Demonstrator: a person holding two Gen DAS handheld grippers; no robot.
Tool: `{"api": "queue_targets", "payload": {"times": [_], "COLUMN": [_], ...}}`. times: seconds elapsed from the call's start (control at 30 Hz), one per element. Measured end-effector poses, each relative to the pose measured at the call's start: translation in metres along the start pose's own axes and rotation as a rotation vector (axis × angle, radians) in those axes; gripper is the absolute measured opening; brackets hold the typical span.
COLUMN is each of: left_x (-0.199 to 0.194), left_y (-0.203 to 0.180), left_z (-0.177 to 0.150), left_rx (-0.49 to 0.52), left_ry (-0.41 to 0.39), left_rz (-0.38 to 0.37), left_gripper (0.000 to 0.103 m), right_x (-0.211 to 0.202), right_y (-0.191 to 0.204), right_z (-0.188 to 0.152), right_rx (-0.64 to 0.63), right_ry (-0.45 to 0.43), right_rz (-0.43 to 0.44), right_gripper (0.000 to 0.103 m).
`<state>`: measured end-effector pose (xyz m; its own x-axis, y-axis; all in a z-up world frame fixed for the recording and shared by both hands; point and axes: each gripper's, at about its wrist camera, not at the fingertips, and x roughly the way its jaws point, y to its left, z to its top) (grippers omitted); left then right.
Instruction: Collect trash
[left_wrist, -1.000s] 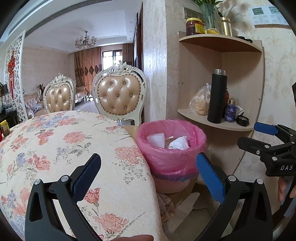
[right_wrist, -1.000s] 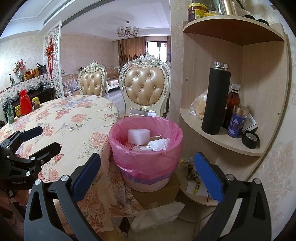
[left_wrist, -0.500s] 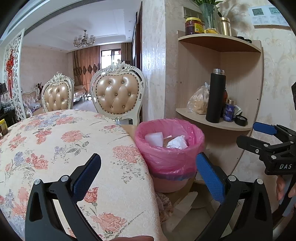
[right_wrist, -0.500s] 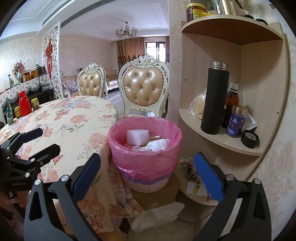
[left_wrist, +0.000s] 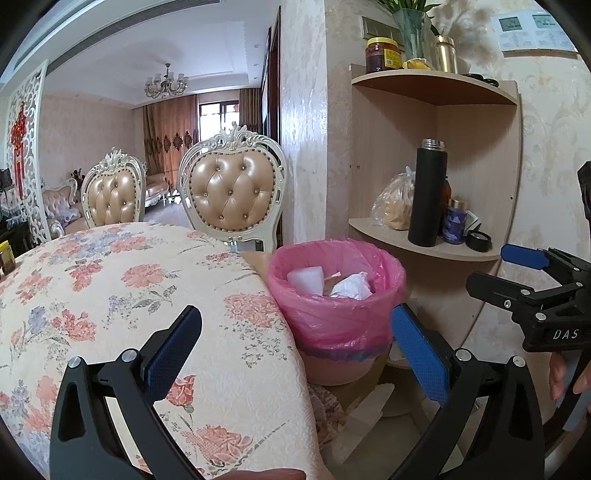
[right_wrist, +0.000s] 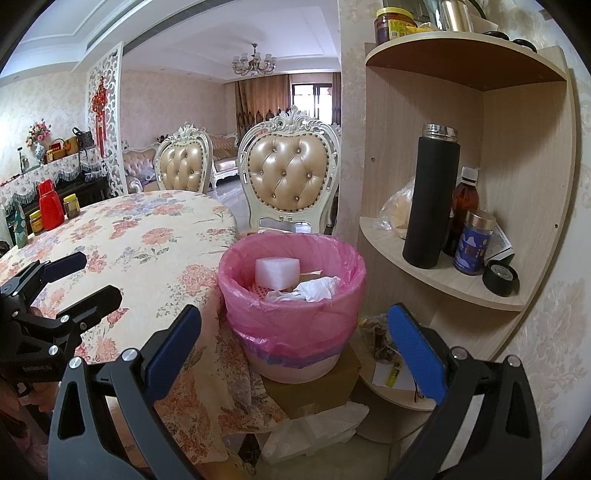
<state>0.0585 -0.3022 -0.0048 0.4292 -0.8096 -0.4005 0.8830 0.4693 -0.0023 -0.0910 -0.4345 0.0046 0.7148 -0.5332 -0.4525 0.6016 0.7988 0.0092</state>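
Left wrist view: left gripper (left_wrist: 295, 343) jaws apart, empty, over table (left_wrist: 110, 288) edge, bin (left_wrist: 334, 295) just right of table, trash inside, right gripper (left_wrist: 517, 273) far right; right wrist view: right gripper (right_wrist: 293, 339) jaws apart, empty, bin (right_wrist: 291, 306) ahead, foam block (right_wrist: 277, 272) and crumpled paper (right_wrist: 314, 290) inside, shelf (right_wrist: 443, 280) right.

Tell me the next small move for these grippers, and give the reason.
Probably swing the left gripper back over the floral tablecloth to look for more trash. Both it and the right gripper are open and hold nothing, while the pink-lined bin already holds a white foam block and crumpled paper. No loose trash shows on the visible cloth.
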Motion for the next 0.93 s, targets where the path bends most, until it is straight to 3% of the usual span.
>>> {"api": "queue_targets", "payload": {"times": [0.93], "left_x": [0.0091], "left_y": [-0.0044], "left_z": [-0.0031], "left_rx": [-0.004], "left_ry": [0.045], "left_rz": [-0.033], "left_gripper": [0.096], "right_x": [0.0032], "right_y": [0.0006], "right_z": [-0.0027], "right_rx": [0.002], "right_ry": [0.008], "right_rz": [0.0], "right_gripper": [0.098]}}
